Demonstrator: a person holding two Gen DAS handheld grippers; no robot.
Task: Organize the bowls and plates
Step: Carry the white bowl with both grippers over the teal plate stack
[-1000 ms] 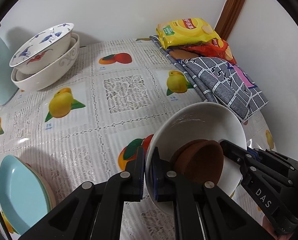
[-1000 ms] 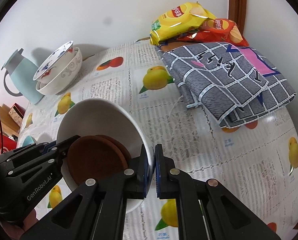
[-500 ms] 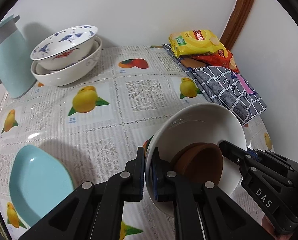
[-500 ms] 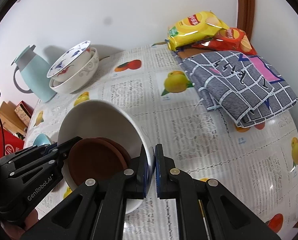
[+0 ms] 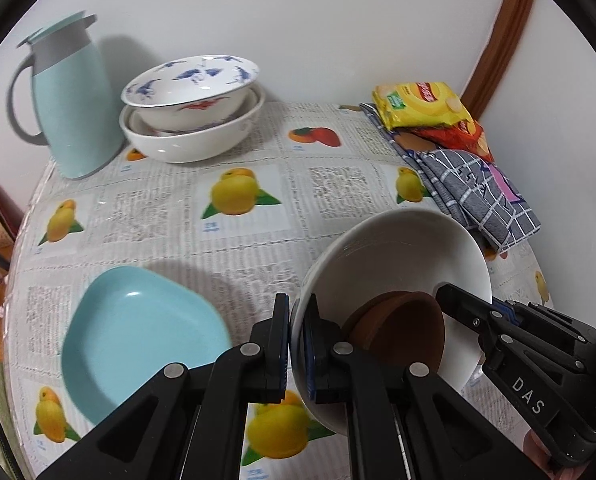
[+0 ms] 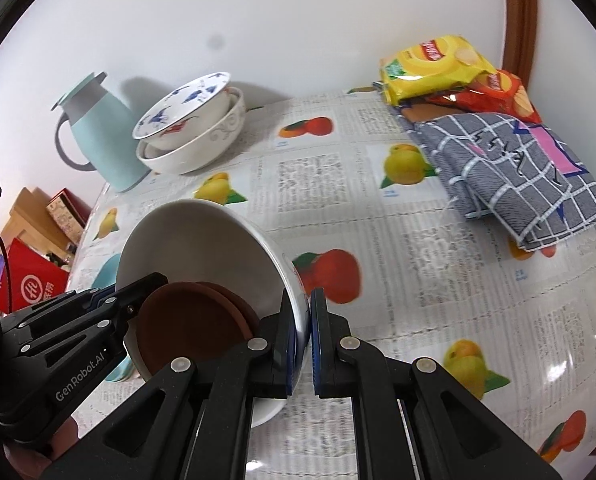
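- Two tools grip one white bowl (image 5: 402,248) from opposite sides of its rim; the left tool (image 5: 296,344) is closed on the rim at one side, one finger inside the bowl and one outside; the right tool (image 6: 309,332) is clamped on the opposite rim in the same manner
- the white bowl is tilted and held above the bench (image 5: 258,232), over its near right part; a brown dish (image 5: 398,328) lies inside it, slid against the lower wall
- a light blue plate (image 5: 138,328) lies flat on the bench near the near left edge, apart from the held bowl
- a blue-and-white patterned bowl (image 5: 190,88) sits nested in a larger white bowl (image 5: 194,140) at the far left corner, close to the wall; a pale blue jug (image 5: 74,104) stands upright just beside that stack
- at the far right corner a yellow snack bag (image 5: 422,104) rests on a red snack bag (image 5: 466,136); a folded grey checked cloth (image 5: 482,196) lies along the right edge, near the bags
- the bench carries a cloth printed with fruit and text; whether the held bowl touches it cannot be told
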